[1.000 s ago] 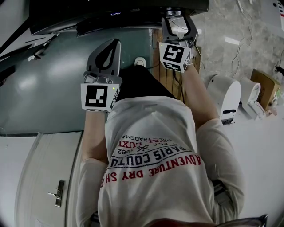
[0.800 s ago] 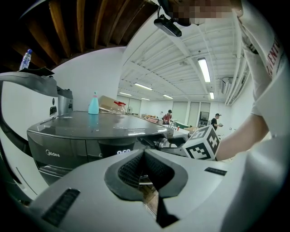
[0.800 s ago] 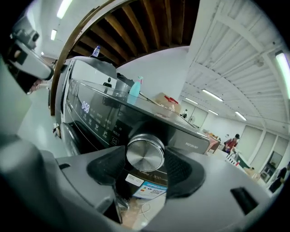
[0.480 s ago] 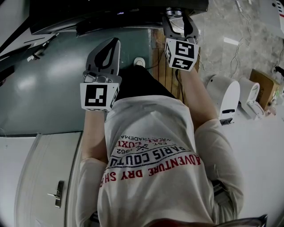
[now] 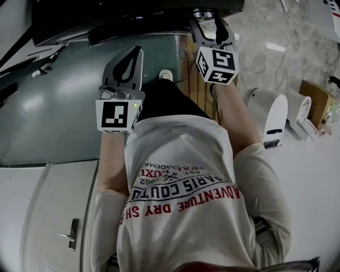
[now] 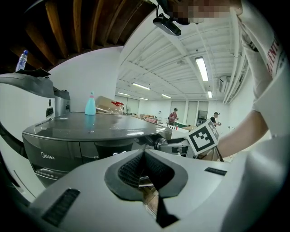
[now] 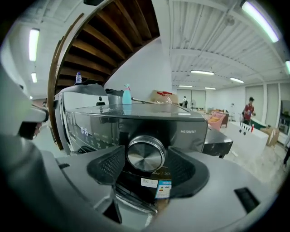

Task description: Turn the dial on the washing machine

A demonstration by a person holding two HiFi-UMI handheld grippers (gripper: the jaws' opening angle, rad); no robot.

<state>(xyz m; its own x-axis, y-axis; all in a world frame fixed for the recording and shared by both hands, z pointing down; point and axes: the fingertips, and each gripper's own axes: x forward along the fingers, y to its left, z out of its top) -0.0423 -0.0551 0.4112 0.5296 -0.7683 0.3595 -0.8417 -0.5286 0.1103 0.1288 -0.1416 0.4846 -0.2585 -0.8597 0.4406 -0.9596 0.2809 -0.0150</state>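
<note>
The dark grey washing machine (image 7: 136, 121) fills the right gripper view, and its round silver dial (image 7: 146, 153) sits between the two black pads of my right gripper (image 7: 146, 159). The pads stand close against the dial's left and right sides, shut on it. In the head view the right gripper (image 5: 208, 19) reaches up to the dial (image 5: 203, 13) under the machine's top edge (image 5: 133, 18). My left gripper (image 5: 137, 53) hangs apart to the left, shut with nothing in it. Its pads meet in the left gripper view (image 6: 145, 156).
A blue bottle (image 6: 90, 104) and a cardboard box (image 6: 106, 103) stand on the machine's top. On the floor at the right are white appliances (image 5: 270, 114) and a brown box (image 5: 314, 101). A white door with a handle (image 5: 69, 232) lies at lower left.
The right gripper has rolled about its axis at the dial, its marker cube showing a different face and shifted slightly right. The left gripper has stayed still.
</note>
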